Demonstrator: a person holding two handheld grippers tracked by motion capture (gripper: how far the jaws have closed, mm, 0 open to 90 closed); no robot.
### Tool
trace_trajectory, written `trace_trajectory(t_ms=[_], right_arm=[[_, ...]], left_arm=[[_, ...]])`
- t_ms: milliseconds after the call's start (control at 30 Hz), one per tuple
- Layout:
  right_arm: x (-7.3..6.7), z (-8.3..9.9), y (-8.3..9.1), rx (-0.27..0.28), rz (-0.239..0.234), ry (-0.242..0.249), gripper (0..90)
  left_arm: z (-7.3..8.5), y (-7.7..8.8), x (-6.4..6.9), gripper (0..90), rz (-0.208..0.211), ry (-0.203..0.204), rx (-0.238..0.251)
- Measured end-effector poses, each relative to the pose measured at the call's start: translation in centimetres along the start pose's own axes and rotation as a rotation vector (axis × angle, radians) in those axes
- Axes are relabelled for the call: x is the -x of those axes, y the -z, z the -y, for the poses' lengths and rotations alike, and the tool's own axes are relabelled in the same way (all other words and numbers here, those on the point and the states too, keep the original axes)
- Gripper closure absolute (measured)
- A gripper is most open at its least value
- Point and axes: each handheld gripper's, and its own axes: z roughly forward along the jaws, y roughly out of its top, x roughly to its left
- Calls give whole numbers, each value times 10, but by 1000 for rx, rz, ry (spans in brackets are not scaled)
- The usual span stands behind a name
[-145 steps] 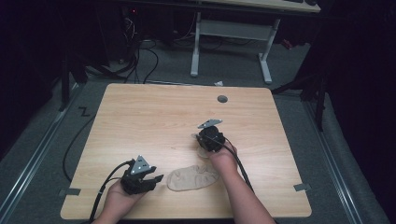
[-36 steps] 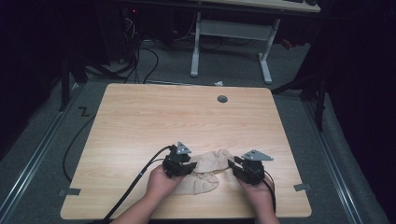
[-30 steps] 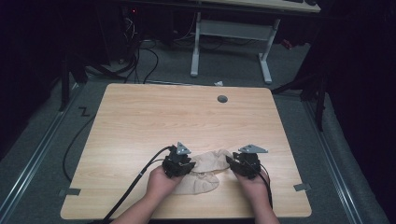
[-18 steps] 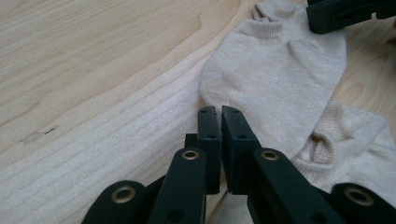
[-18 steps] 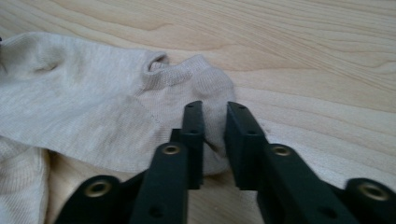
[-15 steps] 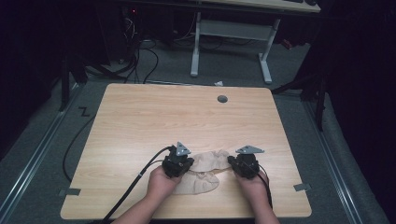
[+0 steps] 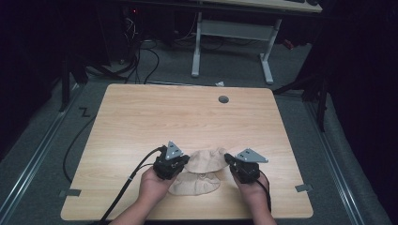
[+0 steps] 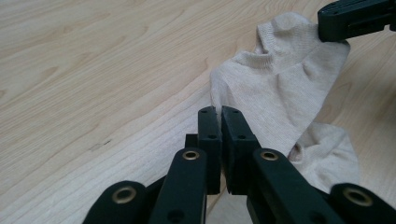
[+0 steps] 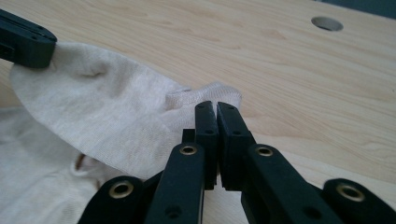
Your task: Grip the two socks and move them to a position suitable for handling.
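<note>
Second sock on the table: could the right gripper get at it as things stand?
Probably not yet. The right gripper is shut on the upper sock, which the left gripper pinches too, and it drapes over the second sock.

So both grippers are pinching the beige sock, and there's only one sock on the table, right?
Not quite. There are two socks: the left gripper and right gripper pinch the upper sock at its ends, and a second sock lies on the table beneath it. The high view shows both.

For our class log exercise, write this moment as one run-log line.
left gripper: shut on upper sock | right gripper: shut on upper sock | lower sock: flat on table
</note>
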Motion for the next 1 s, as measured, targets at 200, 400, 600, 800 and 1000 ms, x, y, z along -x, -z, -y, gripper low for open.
trace_trajectory(t_ms=[200,400,600,800,1000], right_arm=[[-14,-2,7,19,-41,33,878],[-26,2,10,4,-69,58,878],[-34,8,18,-7,-102,62,878],[-47,17,17,-44,-132,85,877],[-47,21,16,-60,-141,84,876]], left_arm=[[8,16,-6,870,2,-11,1],[18,26,-8,870,8,-16,-14],[32,40,-2,869,38,-30,-46],[53,43,0,870,58,-14,-62],[53,48,-1,869,54,-18,-46]])
